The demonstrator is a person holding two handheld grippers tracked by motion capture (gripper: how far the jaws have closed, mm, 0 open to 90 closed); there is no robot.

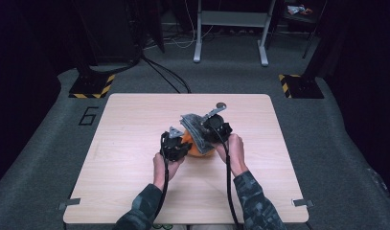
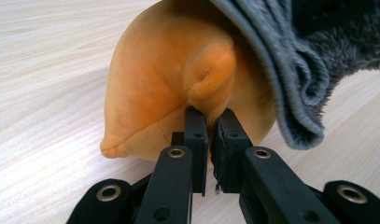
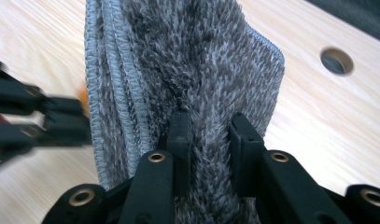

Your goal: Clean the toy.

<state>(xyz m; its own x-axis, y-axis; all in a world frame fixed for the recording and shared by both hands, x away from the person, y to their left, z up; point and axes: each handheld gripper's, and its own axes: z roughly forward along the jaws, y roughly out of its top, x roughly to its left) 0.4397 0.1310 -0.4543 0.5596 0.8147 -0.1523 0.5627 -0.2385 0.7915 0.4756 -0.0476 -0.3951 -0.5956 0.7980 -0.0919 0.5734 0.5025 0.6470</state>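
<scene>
Orange plush toy (image 2: 178, 79) mid-table (image 1: 135, 124), soft & light, squashes easily. Left tool (image 1: 176, 146) pinched tight on a small plush nub, jaws nearly touching; good hold at a seam or nub, not the round body. Grey fleecy cloth (image 3: 187, 70) draped over the toy, limp, non-slip; right tool (image 1: 212, 128) clamped on bunched folds near the hem.

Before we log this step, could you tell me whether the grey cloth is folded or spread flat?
Folded: the grey cloth shows several stacked hemmed edges, bunched between the right gripper jaws.
</scene>
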